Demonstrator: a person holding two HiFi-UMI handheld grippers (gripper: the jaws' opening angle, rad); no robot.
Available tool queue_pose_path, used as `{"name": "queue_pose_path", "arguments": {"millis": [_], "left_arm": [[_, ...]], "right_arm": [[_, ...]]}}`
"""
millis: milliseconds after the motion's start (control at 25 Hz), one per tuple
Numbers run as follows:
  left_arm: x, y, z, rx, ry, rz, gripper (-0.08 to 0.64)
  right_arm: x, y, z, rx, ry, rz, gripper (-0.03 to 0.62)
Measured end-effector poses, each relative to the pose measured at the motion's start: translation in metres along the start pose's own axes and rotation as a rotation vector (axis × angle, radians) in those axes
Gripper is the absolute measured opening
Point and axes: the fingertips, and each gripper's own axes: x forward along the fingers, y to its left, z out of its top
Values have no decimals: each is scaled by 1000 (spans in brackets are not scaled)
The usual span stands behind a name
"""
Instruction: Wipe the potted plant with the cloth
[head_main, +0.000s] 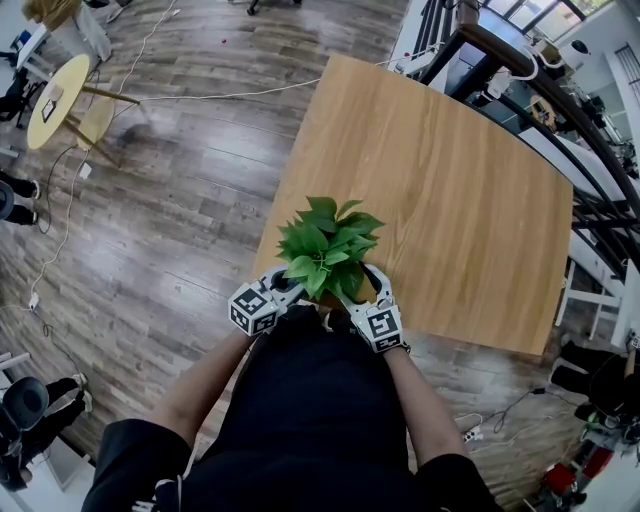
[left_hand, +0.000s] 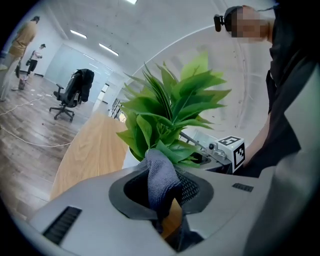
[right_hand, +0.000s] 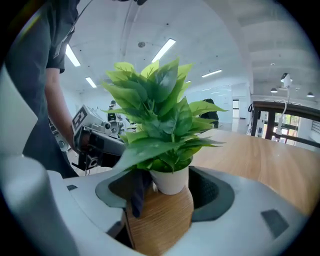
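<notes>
clamping bunched grey cloth (left_hand: 161, 172) in left gripper (left_hand: 161, 195) against green leafy plant in white pot (right_hand: 170, 181) at near edge of light wooden table (head_main: 440, 190); right gripper (right_hand: 165, 200) gaping around unheld pot; possibly toppling it when swiping hard.

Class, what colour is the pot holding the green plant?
The pot is plain white, seen best in the right gripper view.

Wooden table (head_main: 450, 190), office chair (left_hand: 68, 96), floor cables (head_main: 228, 96)

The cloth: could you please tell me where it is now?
In the left gripper view the cloth is held in the left tool, against the potted plant's lower leaves at the table's near edge.
</notes>
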Motion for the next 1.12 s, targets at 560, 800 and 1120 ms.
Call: {"name": "queue_pose_path", "arguments": {"millis": [560,800,1120], "left_arm": [[-39,-48,46,47,-175,38,94],[-70,-81,106,90,-264,25,94],[-89,-126,145,125,-350,84,94]], "right_arm": [[-80,14,74,15,-265,-11,321],[-129,22,137,43,-434,-11,17],[-151,25,179,27,-483,-35,17]]}}
